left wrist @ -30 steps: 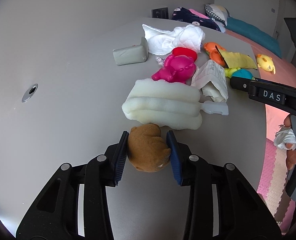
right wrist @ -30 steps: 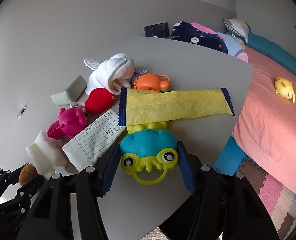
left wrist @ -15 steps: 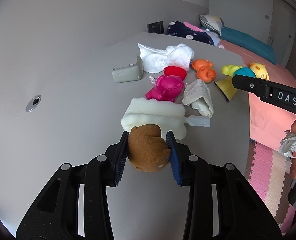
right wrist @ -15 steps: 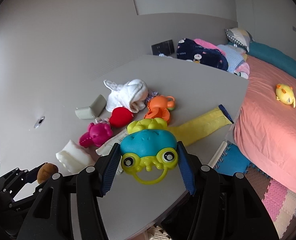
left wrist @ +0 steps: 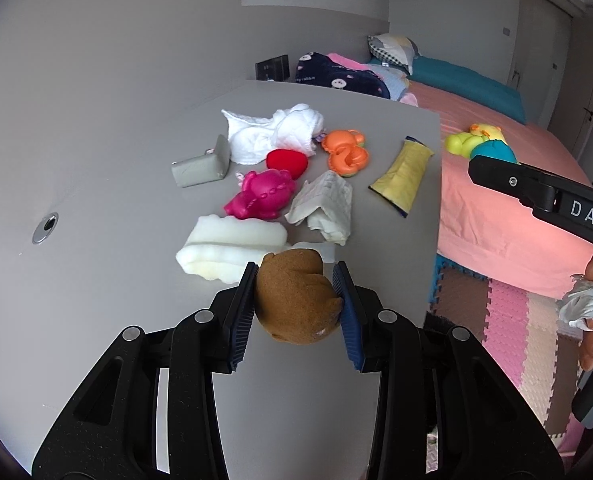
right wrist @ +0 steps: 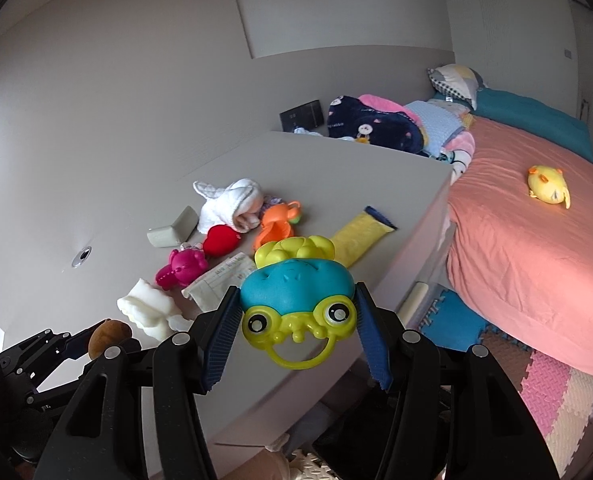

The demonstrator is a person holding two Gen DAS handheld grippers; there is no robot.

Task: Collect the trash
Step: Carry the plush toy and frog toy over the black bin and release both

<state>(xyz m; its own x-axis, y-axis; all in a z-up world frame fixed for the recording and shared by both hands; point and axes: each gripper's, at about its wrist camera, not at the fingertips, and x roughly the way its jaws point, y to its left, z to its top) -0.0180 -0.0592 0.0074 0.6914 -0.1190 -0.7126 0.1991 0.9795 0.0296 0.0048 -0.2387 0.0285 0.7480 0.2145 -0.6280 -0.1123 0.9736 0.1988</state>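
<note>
Both loads are lifted clear; I judge this the carry step. My left gripper (left wrist: 297, 301) pinches a brown plush toy (left wrist: 294, 294); my right gripper (right wrist: 297, 322) clamps a teal-and-green frog toy (right wrist: 298, 302). No bin shows in either view, so the next move calls for finding one. Just ahead of the left gripper on the grey surface (left wrist: 96, 280) lie white foam (left wrist: 228, 250), crumpled paper (left wrist: 324, 206) and a yellow wrapper (left wrist: 402, 176), the likely trash. Beyond sit a pink toy (left wrist: 262, 196), an orange toy (left wrist: 344, 152) and a white cloth (left wrist: 272, 132).

Left gripper (left wrist: 296, 300), right gripper (right wrist: 296, 322): jaws clamped, raised.
</note>
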